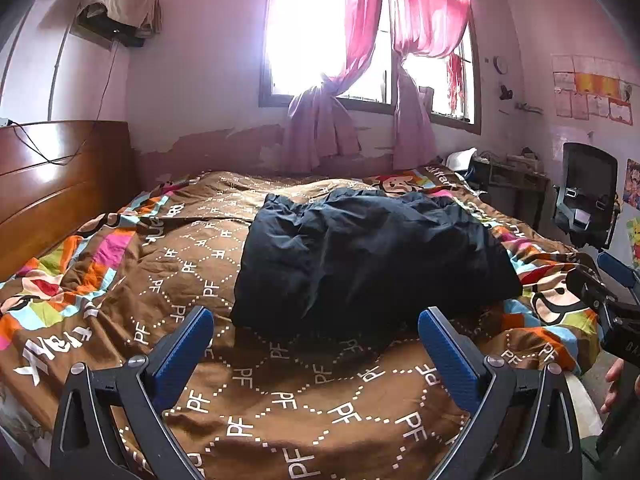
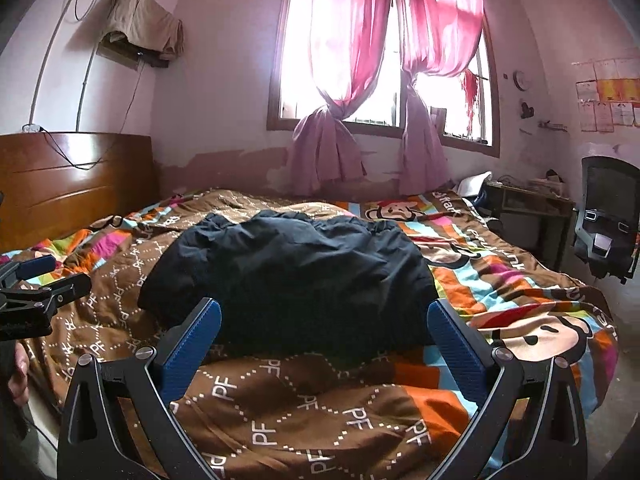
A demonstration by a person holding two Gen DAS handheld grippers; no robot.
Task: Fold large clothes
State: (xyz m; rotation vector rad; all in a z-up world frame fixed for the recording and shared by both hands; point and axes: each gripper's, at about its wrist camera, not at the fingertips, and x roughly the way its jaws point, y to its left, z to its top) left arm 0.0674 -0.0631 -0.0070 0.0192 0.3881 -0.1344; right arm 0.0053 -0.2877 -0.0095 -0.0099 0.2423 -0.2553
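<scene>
A large dark navy garment (image 1: 368,256) lies crumpled in a rough rectangle on the bed's brown patterned quilt (image 1: 280,392); it also shows in the right wrist view (image 2: 292,272). My left gripper (image 1: 316,340) is open and empty, held above the quilt just short of the garment's near edge. My right gripper (image 2: 324,332) is open and empty, close over the garment's near edge. The right gripper shows at the right edge of the left wrist view (image 1: 608,292), and the left gripper at the left edge of the right wrist view (image 2: 36,284).
A wooden headboard (image 1: 52,184) stands at the left. A window with pink curtains (image 1: 360,52) is behind the bed. A desk (image 1: 516,184) and a black office chair (image 1: 588,196) stand at the right, beside the bed's edge.
</scene>
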